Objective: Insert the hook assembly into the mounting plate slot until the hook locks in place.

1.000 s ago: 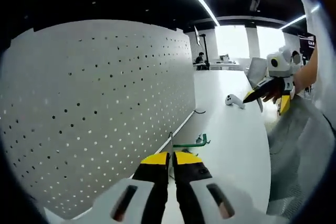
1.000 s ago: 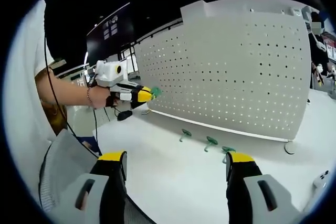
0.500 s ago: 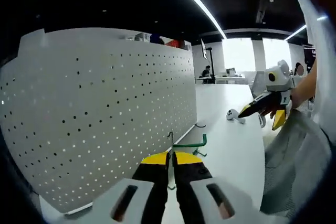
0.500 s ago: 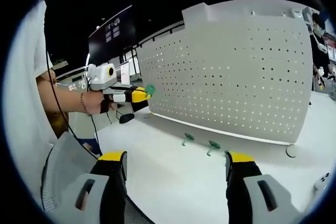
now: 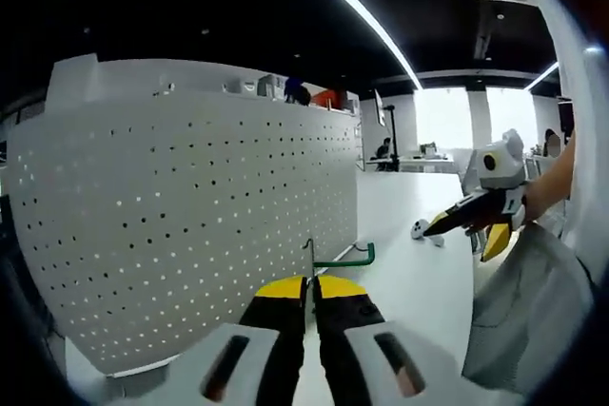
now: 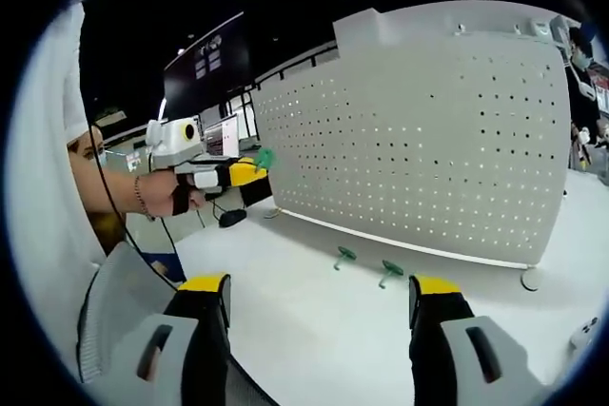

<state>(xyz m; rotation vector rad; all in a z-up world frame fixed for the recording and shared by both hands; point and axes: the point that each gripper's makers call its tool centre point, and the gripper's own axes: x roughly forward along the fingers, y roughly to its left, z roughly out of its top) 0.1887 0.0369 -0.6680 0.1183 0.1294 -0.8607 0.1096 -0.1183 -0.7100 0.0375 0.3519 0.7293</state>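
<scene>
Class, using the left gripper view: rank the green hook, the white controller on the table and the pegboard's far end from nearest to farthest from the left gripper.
1. Green hook, clamped between the left gripper's tips.
2. White controller, on the table to the right.
3. Pegboard's far end, farther back; its rank against the controller is close.

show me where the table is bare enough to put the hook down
Bare white table lies between the right gripper and the two loose green hooks. It is crowded along the pegboard foot, where those hooks lie. The left gripper holds the green hook.
</scene>
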